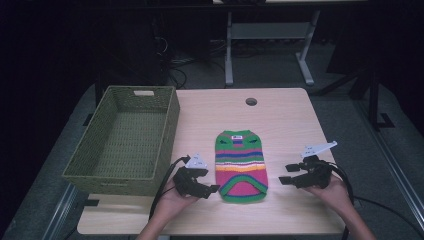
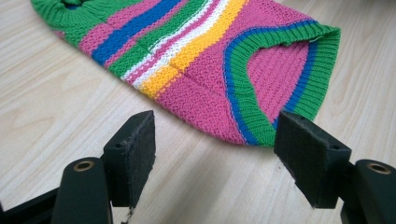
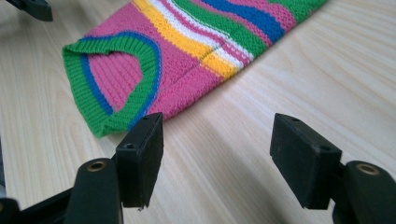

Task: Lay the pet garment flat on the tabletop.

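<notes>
A small striped knitted sweater (image 1: 242,166) lies flat near the middle of the desk (image 1: 290,120), to the right of the green woven basket (image 1: 125,142) that sits at the desk's left edge with nothing in it. The sweater's long axis runs from the person's side toward the far side: its green neck end, with a small label, points away from the person, and its green-and-blue ribbed hem points toward them. The left tool (image 1: 209,189) sits just left of the hem, the right tool (image 1: 286,174) a little farther off to the sweater's right; both have their jaws spread wide and hold nothing, and neither touches the knit. In the left gripper view the sweater (image 2: 205,70) shows its hem corner between and just beyond the pads; in the right gripper view the sweater (image 3: 187,51) lies ahead of and left of the jaws. By its look, the garment is light, soft and floppy: it will sag and fold wherever it is lifted, and a loose knit can snag or stretch under a hard pull. The thick ribbed hem, or the two side edges near it, seem the firmest places to pinch, likely one tool on each side so the piece hangs evenly rather than bunching.
</notes>
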Motion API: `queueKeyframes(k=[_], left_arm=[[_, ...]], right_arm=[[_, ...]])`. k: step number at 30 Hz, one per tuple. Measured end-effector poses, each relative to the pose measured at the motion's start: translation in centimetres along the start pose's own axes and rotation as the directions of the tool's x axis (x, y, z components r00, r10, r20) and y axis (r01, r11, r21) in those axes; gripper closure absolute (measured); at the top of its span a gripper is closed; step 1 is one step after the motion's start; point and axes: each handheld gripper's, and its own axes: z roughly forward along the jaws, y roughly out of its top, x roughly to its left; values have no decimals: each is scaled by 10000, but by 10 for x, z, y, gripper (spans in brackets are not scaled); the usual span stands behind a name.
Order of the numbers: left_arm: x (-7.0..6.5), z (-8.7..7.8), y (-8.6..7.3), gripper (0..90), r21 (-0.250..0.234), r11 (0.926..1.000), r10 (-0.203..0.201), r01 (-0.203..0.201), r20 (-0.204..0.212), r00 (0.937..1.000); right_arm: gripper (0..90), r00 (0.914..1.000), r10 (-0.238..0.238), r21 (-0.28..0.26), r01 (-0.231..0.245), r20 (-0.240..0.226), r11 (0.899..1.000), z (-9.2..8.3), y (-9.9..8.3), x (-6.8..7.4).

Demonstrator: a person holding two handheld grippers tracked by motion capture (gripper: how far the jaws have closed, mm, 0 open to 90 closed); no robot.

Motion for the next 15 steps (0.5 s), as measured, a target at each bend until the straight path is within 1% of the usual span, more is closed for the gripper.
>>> queueKeyframes(k=[1, 3, 4, 7, 8, 9, 10, 11, 14, 15], left_arm=[[0, -1, -2, 286, -21, 10000, -96, 96, -17, 10000], [-1, -2, -5, 281, -89, 9999, -130, 130, -87, 9999], [-1, -3, -5, 279, -6, 9999, -152, 152, -96, 9998], [-2, -4, -9, 273, -91, 9997, -232, 231, -113, 9997], [-2, -4, -9, 272, -79, 9999, -129, 128, -125, 9998], [-3, -5, -10, 270, -39, 9998, -171, 170, -120, 9998], [-3, -5, -10, 268, -39, 9998, -171, 170, -120, 9998], [-4, -5, -13, 268, -51, 9998, -175, 175, -123, 9998], [-5, -6, -16, 265, -92, 9999, -139, 137, -223, 9997], [-6, -6, -17, 264, -99, 9998, -194, 192, -240, 9995]], right_arm=[[340, 10000, -65, -68, 65, -4, 10000, -2, -1, 0], [340, 10000, -56, -12, 56, 49, 10000, -3, -4, 2], [339, 9999, -91, -54, 92, 100, 9999, -3, -5, 2], [335, 9999, -29, -17, 29, 169, 10000, -5, -11, 2], [329, 9999, 71, -33, -71, 143, 10000, -5, -13, 1], [323, 9999, 76, 60, -77, 129, 10000, -5, -14, 1], [323, 9999, 76, 60, -77, 129, 10000, -5, -14, 1], [324, 9998, 110, -86, -108, 171, 9999, -6, -17, 2], [323, 9996, 15, -25, -15, 293, 10000, -8, -22, 3], [322, 9995, 28, -18, -28, 318, 10000, -8, -23, 4]])
